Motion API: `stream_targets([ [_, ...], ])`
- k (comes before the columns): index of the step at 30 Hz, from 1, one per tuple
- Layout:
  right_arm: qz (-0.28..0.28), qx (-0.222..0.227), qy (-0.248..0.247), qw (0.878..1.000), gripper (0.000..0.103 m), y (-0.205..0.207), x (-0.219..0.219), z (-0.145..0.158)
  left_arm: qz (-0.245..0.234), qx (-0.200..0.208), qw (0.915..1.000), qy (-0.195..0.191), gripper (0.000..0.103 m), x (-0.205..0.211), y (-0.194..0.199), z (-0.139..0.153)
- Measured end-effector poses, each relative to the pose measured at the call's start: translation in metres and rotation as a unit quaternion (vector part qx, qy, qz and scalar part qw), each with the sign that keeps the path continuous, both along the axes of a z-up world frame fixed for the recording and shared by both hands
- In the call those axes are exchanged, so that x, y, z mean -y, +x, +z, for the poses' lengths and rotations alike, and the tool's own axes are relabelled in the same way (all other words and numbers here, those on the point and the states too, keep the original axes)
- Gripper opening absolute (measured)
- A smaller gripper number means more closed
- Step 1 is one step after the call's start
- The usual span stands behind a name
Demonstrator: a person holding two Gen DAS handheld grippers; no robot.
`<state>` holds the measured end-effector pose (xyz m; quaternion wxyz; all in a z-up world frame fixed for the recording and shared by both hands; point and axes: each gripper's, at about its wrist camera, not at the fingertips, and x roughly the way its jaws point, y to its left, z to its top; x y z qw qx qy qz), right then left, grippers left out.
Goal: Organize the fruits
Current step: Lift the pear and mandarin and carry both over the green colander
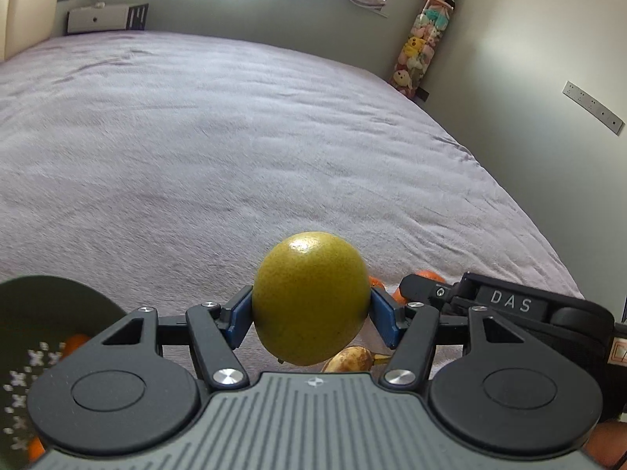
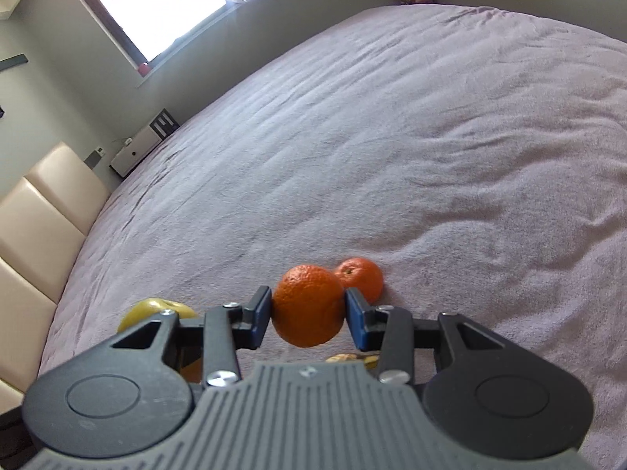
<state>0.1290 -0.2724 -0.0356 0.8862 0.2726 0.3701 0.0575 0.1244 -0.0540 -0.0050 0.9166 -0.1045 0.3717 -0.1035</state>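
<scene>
My left gripper (image 1: pixel 310 315) is shut on a yellow-green citrus fruit (image 1: pixel 309 297) and holds it above the bed. A dark green bowl (image 1: pixel 43 305) with orange fruit inside sits at the lower left. A spotted banana (image 1: pixel 350 359) lies under the held fruit. My right gripper (image 2: pixel 308 313) is shut on an orange (image 2: pixel 308 305) lifted off the bed. A second orange (image 2: pixel 362 277) lies on the bed just behind it. A yellow-green fruit (image 2: pixel 151 310) shows at the left, part hidden by the gripper. Banana bits (image 2: pixel 352 358) lie beneath.
A lilac bedspread (image 1: pixel 235 156) covers the wide bed. The right gripper's body (image 1: pixel 509 309) is at the right of the left wrist view, with oranges (image 1: pixel 427 275) behind it. A cream headboard (image 2: pixel 35 227), a white bedside cabinet (image 1: pixel 98 18) and a plush-toy column (image 1: pixel 421 47) stand around the bed.
</scene>
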Motion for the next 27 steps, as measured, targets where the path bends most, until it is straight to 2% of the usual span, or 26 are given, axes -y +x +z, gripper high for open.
stream_targets([
  [6,0.022,0.018,0.0,1.0,0.038,-0.016,-0.013,0.021,0.009,0.011,0.9997,0.019,0.071,-0.012,-0.024,0.018],
  [14,0.062,0.029,-0.002,0.998,0.038,-0.029,-0.039,0.037,0.035,0.004,0.9987,0.038,0.071,-0.037,-0.045,0.03],
  [20,0.103,0.025,-0.01,0.994,0.038,-0.033,-0.067,0.037,0.053,-0.006,0.9975,0.047,0.071,-0.065,-0.057,0.038],
  [27,0.148,0.018,-0.025,0.989,0.038,-0.034,-0.099,0.032,0.079,-0.033,0.9949,0.053,0.071,-0.1,-0.061,0.03],
])
